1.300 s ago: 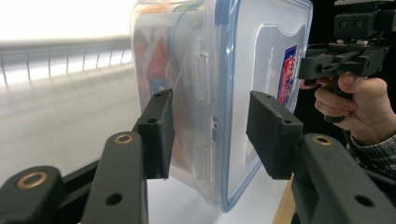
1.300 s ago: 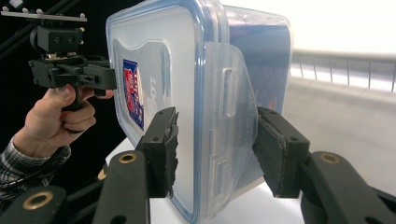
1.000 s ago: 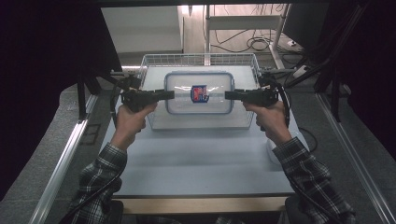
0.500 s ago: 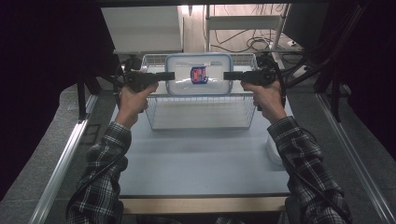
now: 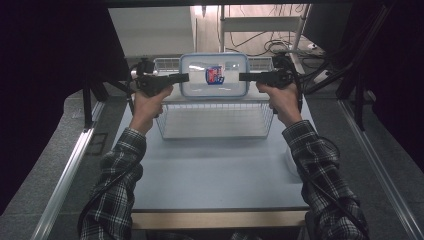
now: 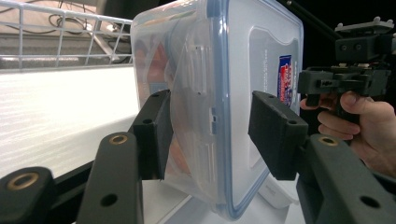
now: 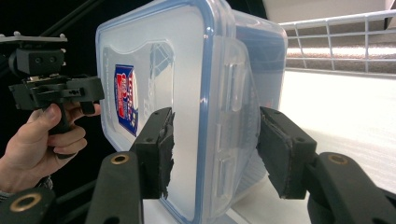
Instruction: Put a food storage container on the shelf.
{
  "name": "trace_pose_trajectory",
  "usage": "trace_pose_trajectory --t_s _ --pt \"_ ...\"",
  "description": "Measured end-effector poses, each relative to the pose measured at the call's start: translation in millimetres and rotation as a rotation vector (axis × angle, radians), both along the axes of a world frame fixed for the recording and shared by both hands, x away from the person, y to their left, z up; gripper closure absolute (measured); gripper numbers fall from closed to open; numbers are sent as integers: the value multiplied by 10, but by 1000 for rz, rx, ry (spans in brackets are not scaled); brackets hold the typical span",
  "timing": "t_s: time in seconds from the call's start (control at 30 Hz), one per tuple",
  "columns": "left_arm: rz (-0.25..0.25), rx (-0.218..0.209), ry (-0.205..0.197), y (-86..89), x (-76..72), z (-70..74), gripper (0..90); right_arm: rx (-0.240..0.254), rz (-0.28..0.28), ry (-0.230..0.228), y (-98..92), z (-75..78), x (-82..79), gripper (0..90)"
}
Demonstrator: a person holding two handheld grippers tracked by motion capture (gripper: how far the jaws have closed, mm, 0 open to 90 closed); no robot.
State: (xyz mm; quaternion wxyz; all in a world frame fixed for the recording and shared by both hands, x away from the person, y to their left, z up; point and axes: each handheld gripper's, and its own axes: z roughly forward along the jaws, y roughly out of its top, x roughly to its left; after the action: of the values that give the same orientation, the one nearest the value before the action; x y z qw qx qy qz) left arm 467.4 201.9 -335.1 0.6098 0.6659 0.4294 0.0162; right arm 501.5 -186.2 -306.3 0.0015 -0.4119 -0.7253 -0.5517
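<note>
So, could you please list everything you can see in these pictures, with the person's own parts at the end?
Container: one, clear plastic with a blue-rimmed lid and a red-and-blue label, held up on edge between the two grippers, above the basket's far side.
Basket: one, white wire, at the far middle of the table.
Table: one, pale grey-blue top with a wooden front edge.
Cables: several, dark, on the floor beyond the table.
Left gripper: one, black, jaws either side of the container's left end.
Right gripper: one, black, jaws either side of its right end.
Hands: two, each round a gripper handle.
Sleeves: two, dark plaid, coming in from below.
</note>
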Motion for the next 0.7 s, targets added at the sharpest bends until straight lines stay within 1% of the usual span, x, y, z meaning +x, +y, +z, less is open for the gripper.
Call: trace_pose_trajectory --t_s 0.07,0.13,0.17,0.2,0.23,0.27,0.3,0.33,0.37,0.43,0.47,0.5,0.57,0.63,0.67,0.7 --pt "1 5 -8 -5 -4 -3 492 -7 -2 3 6 6 0 470" --pt "5 24 -15 -14 -13 -2 476 -41 -20 2 21 10 0 454" --pt "6 31 -16 -19 -16 -4 476 -41 -20 2 21 10 0 454" --pt "8 36 -10 -29 -24 -6 466 -57 -26 5 26 5 0 462" --pt "7 46 -12 -35 -20 -14 423 -94 -16 10 45 -23 0 493" --pt "9 48 3 -45 -16 -25 423 -94 -16 10 45 -23 0 493" --pt "6 38 10 -37 -3 -44 398 -113 -19 9 63 -45 -3 496" --pt "4 20 14 -23 4 -57 405 -91 -36 5 59 -56 -4 497" --pt "3 12 20 -12 11 -60 415 -83 -35 16 58 -61 5 501" --pt "4 20 32 -9 18 -42 417 -79 -32 23 49 -58 12 522" --pt "11 35 31 -17 20 -27 410 -79 -35 24 48 -56 9 524" --pt "35 57 23 -29 14 -7 400 -83 -38 23 50 -53 2 527" --pt "82 125 6 -48 11 40 364 -88 -48 15 58 -46 -14 534" --pt "88 154 7 -70 18 49 370 -105 -60 3 88 -32 -34 534" --pt "91 167 5 -81 24 47 370 -105 -60 3 88 -32 -34 534" --pt "90 167 6 -90 32 41 372 -111 -66 -4 95 -25 -39 534"
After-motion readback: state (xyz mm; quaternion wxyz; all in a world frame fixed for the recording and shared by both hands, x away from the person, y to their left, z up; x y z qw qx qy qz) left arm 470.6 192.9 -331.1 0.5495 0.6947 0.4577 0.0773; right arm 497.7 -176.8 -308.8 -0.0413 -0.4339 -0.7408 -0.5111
